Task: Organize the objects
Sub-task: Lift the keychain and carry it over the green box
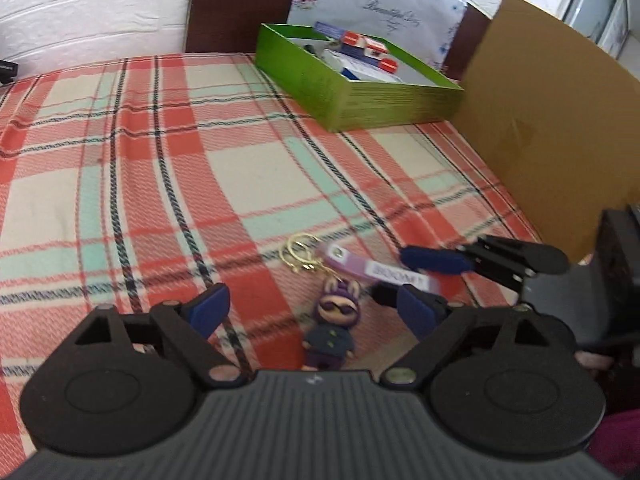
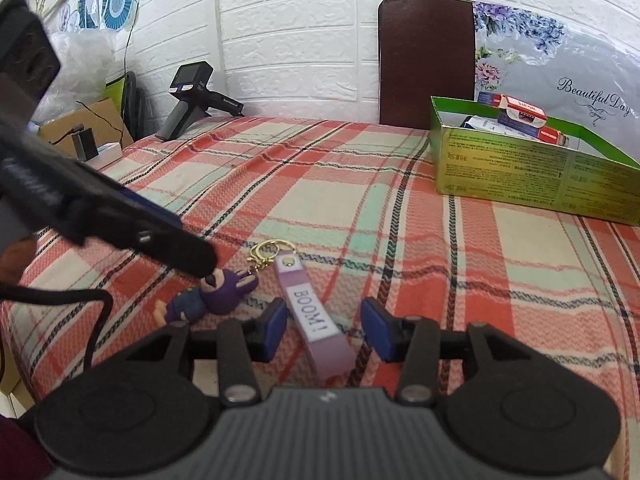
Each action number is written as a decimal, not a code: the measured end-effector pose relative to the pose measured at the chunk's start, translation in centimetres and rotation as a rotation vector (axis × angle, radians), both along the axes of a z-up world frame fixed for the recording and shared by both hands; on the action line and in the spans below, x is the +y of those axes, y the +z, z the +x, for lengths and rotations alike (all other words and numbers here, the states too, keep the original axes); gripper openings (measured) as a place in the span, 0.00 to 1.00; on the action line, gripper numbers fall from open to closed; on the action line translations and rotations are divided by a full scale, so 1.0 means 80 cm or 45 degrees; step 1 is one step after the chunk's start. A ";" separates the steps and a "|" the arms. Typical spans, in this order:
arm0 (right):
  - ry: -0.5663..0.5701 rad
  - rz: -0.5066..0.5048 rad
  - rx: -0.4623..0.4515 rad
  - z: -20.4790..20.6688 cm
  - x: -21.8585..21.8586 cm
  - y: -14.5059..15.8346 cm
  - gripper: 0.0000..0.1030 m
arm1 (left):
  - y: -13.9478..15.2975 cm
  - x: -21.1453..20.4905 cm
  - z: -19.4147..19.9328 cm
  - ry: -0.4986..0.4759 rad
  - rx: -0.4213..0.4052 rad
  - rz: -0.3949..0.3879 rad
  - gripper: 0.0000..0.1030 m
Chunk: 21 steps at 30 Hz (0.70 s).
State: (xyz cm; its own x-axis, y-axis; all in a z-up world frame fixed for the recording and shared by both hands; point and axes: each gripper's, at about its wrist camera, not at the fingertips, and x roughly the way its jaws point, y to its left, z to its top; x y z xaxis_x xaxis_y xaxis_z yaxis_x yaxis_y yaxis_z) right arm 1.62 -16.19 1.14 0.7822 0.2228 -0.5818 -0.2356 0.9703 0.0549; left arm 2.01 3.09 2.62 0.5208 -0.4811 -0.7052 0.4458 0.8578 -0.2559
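A keychain lies on the plaid cloth: a purple bunny figure (image 1: 333, 330) (image 2: 216, 292), gold rings (image 1: 301, 254) (image 2: 269, 254) and a lilac strap (image 1: 380, 270) (image 2: 316, 320) marked "BOOM!". My left gripper (image 1: 316, 310) is open, its fingers on either side of the bunny figure, low over the cloth. My right gripper (image 2: 324, 328) is open around the strap's near end, not closed on it; it shows in the left wrist view (image 1: 424, 280). A green box (image 1: 352, 76) (image 2: 532, 172) holding several small packs stands at the far right.
A brown cardboard sheet (image 1: 552, 128) stands along the bed's right edge. A dark chair back (image 2: 426, 64) and a floral pillow (image 2: 560, 64) are behind the box. A black handheld device (image 2: 192, 96) sits at the far left corner. The plaid cloth (image 1: 160, 160) spreads left.
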 end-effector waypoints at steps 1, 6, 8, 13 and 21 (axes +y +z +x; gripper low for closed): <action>0.003 -0.002 -0.001 0.000 0.000 0.000 0.42 | -0.002 -0.004 -0.001 -0.008 0.009 0.008 0.89; 0.032 -0.060 -0.017 -0.005 0.001 -0.003 0.39 | -0.023 -0.023 0.004 -0.018 0.028 0.123 0.64; 0.056 -0.056 -0.010 -0.005 0.001 -0.004 0.23 | -0.025 -0.037 0.001 -0.082 -0.016 0.180 0.47; 0.073 -0.014 -0.023 -0.006 0.004 0.002 0.18 | -0.019 -0.054 0.015 -0.117 -0.014 0.131 0.31; -0.075 -0.009 -0.259 0.018 -0.036 0.059 0.18 | 0.057 -0.098 0.061 -0.133 -0.198 0.045 0.31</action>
State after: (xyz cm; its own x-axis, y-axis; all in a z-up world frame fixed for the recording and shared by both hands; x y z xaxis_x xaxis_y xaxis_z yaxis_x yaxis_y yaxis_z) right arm 3.05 -19.05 5.87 0.8953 0.1698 -0.4118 -0.1842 0.9829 0.0048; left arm 6.87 -4.74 7.19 0.5733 -0.5149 -0.6373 0.5650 0.8118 -0.1476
